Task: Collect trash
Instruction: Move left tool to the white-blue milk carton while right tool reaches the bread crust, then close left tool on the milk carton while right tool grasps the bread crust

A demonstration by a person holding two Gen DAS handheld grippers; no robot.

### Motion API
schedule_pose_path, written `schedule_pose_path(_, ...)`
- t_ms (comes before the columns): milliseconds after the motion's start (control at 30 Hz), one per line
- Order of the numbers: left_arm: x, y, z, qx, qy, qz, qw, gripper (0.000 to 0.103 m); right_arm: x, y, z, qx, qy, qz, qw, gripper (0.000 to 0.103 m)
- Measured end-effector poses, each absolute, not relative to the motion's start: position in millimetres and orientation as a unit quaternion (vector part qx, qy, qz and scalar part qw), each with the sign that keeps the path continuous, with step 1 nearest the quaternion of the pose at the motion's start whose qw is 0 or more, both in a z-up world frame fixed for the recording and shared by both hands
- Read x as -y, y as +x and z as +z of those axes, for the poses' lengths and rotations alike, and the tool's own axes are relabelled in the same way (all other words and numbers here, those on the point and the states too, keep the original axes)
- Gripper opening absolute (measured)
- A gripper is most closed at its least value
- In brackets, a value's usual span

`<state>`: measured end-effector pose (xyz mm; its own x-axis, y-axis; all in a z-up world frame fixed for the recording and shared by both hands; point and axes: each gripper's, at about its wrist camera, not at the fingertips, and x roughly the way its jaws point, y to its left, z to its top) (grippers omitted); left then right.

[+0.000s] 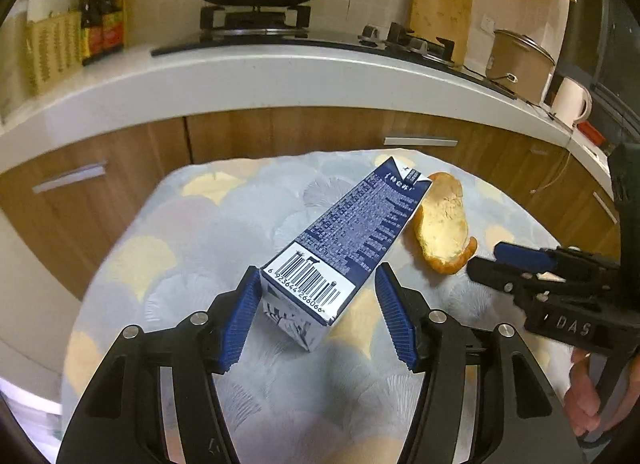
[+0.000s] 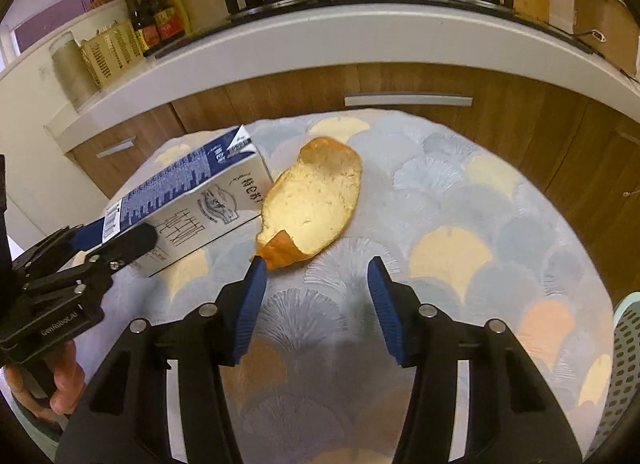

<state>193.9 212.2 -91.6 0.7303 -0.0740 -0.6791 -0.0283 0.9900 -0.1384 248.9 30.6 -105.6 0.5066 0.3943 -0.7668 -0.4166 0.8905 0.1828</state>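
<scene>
On a fan-patterned tablecloth, the spread left gripper straddles a fallen milk carton while the spread right gripper nears what may be orange peel, readying pickups.

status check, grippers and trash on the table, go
Left gripper open, straddling the near end of the milk carton. Right gripper open, just short of the fruit peel. Peel touches the carton's far end; nothing else in the way.
</scene>
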Motion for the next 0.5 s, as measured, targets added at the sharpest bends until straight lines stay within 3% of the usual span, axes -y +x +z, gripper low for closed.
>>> schedule_pose_path(233, -205, 196, -97, -0.368, -0.077, -0.023, 0.926, 0.048, -50, 255, -109, -0.449, -0.01, 0.233, 0.862, 0.049)
schedule_pose_path(267, -204, 196, -98, -0.368, -0.076, -0.023, 0.926, 0.046, -52, 257, -111, -0.455, -0.003, 0.24, 0.858, 0.045)
schedule_pose_path(300, -203, 196, -98, -0.368, -0.076, -0.025, 0.926, 0.045, -52, 257, -113, -0.459, 0.002, 0.242, 0.855, 0.033)
schedule_pose_path(467, -199, 194, -97, -0.367, -0.073, -0.022, 0.927, 0.045, -47, 261, -118, -0.466, 0.018, 0.235, 0.853, 0.017)
schedule_pose_path(500, -199, 194, -97, -0.366, -0.074, -0.021, 0.927, 0.045, -44, 262, -118, -0.466, 0.021, 0.234, 0.853, 0.007)
